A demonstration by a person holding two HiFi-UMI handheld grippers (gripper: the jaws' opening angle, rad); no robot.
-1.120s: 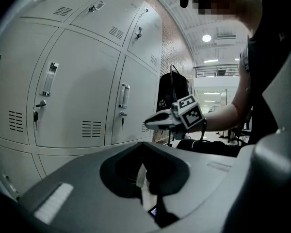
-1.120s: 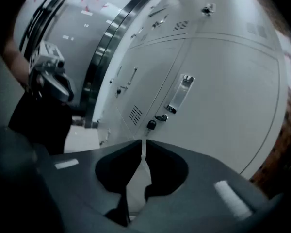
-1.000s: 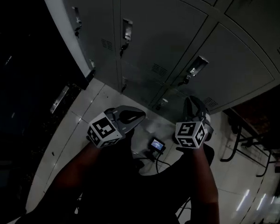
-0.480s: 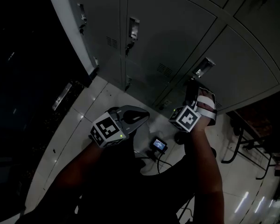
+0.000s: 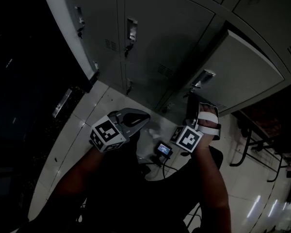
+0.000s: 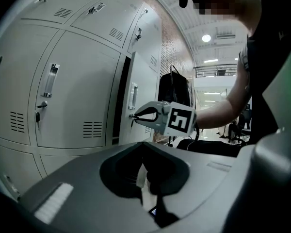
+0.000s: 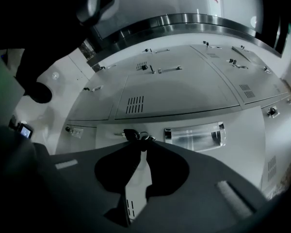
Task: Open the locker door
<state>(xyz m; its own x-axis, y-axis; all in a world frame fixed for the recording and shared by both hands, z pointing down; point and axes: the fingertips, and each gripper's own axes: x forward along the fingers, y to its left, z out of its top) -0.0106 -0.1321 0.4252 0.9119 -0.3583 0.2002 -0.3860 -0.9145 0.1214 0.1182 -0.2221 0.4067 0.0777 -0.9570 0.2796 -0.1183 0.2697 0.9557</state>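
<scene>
The grey locker door (image 5: 245, 67) at the right stands ajar, with a dark gap (image 5: 217, 40) along its left edge. Its recessed metal handle (image 5: 203, 76) (image 7: 194, 135) sits just above the lock. My right gripper (image 5: 190, 97) (image 7: 137, 141) is shut on the key (image 7: 131, 134) in that lock, its ring dangling beside the tips. The left gripper view shows the right gripper (image 6: 134, 116) at the door's (image 6: 140, 89) edge, beside the dark opening (image 6: 122, 101). My left gripper (image 5: 146, 116) (image 6: 144, 161) hangs lower left, away from the lockers, shut with nothing in it.
Several closed grey lockers (image 5: 160, 28) with vents and keyed handles fill the wall. A small lit device (image 5: 163, 150) with a cable lies on the pale tiled floor (image 5: 82, 125). Chair legs (image 5: 247, 147) stand at the right. Darkness covers the left side.
The right gripper reached up to the lock, then drew back toward me with the key, and the door swung out from its frame. The left gripper barely moved.
</scene>
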